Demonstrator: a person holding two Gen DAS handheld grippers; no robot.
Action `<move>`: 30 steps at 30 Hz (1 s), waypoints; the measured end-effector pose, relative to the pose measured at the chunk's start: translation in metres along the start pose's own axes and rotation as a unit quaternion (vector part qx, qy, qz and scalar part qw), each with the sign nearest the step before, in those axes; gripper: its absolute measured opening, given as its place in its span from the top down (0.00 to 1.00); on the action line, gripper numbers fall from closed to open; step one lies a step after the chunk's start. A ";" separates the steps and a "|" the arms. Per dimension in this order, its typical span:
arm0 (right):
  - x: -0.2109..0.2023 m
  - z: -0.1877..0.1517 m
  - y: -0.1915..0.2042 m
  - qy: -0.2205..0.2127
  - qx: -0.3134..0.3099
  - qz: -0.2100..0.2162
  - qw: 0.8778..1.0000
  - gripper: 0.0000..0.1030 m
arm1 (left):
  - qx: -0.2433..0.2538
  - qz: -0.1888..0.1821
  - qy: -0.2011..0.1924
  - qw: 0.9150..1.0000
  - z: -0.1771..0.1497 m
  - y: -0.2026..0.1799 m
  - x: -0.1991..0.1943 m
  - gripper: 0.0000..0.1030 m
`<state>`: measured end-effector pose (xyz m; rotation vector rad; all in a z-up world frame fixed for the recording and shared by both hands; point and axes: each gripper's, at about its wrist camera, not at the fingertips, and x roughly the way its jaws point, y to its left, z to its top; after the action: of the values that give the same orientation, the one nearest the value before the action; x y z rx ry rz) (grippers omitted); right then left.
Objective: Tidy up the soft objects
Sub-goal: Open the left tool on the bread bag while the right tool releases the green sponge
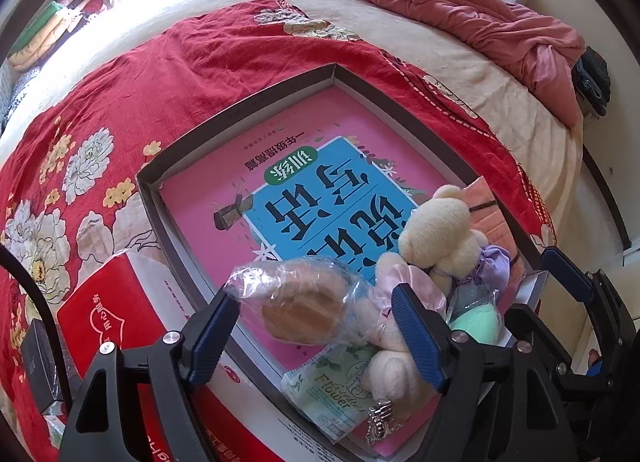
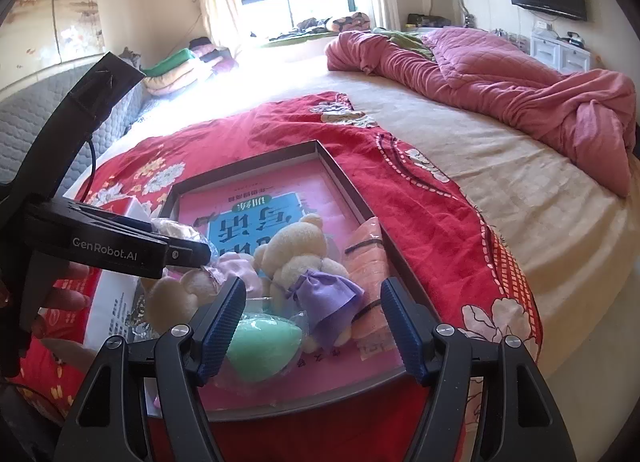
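A shallow grey tray (image 1: 168, 198), lined with a pink and blue book (image 1: 280, 198), sits on a red floral blanket (image 1: 120, 102) spread over the bed (image 2: 520, 202), serving as the collecting point for the soft things. The near right corner of the tray already holds the gathered pile: a cream teddy bear (image 1: 436, 230) in a purple dress leaning over a second plush in pale pink (image 1: 384, 318), a mint-green sponge in clear wrap (image 2: 260, 350), a salmon-pink padded packet (image 2: 366, 258) against the right wall, and a flat "Flower" pack (image 1: 332, 398) lying under the pink plush.

The left tool (image 1: 316, 338) points steeply down over that pile, its jaws wide, with a clear bag of round beige puffs (image 1: 304, 302) between them. The pads do not appear to press the bag, which seems to rest on the book and against the pink plush, so this reads as a release rather than a grip. The right tool (image 2: 312, 330) hovers at the near edge of the tray, jaws also wide and holding nothing, framing the green sponge and the bear's purple skirt, probably lined up for a next pick or nudge.

A red and white box (image 1: 116, 314) lies just left of the tray on the blanket. A rumpled pink quilt (image 2: 500, 74) is heaped at the far side of the bed, well apart from the work.
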<state>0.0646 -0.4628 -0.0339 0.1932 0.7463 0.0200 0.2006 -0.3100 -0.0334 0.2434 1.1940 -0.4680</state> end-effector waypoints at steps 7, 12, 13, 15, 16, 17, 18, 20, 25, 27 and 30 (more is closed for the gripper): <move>-0.001 0.001 0.000 -0.003 -0.001 -0.001 1.000 0.30 | -0.008 -0.003 -0.006 1.000 -0.006 0.001 -0.006 0.22; -0.003 0.002 0.000 -0.007 0.002 -0.002 1.000 0.30 | -0.010 -0.004 -0.010 1.000 -0.009 0.000 -0.010 0.22; -0.004 0.002 0.000 -0.008 0.002 -0.003 1.000 0.30 | -0.011 -0.006 -0.011 1.000 -0.010 0.000 -0.012 0.22; -0.005 0.003 0.000 -0.011 0.003 -0.003 1.000 0.30 | -0.013 -0.006 -0.013 1.000 -0.011 0.001 -0.014 0.22; -0.005 0.002 0.000 -0.012 0.004 -0.004 1.000 0.30 | -0.013 -0.005 -0.015 1.000 -0.012 0.001 -0.016 0.22; -0.006 0.003 0.000 -0.013 0.004 -0.004 1.000 0.30 | -0.013 -0.005 -0.018 1.000 -0.013 0.002 -0.018 0.22; -0.006 0.003 0.001 -0.013 0.003 -0.005 1.000 0.30 | -0.014 -0.003 -0.019 1.000 -0.014 0.002 -0.020 0.22; -0.006 0.003 0.001 -0.013 0.003 -0.006 1.000 0.30 | -0.017 -0.005 -0.019 1.000 -0.015 0.004 -0.023 0.22; -0.006 0.004 0.002 -0.014 0.002 -0.007 1.000 0.30 | -0.024 -0.015 -0.029 0.999 -0.022 0.005 -0.035 0.22; -0.009 0.004 0.004 -0.018 0.002 -0.011 1.000 0.30 | -0.024 -0.016 -0.035 0.999 -0.025 0.005 -0.041 0.22; -0.013 0.006 0.006 -0.026 0.002 -0.015 1.000 0.30 | -0.026 -0.014 -0.042 0.999 -0.031 0.004 -0.049 0.22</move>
<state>0.0597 -0.4592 -0.0194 0.1855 0.6980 -0.0143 0.1625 -0.2830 0.0005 0.1612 1.1276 -0.4661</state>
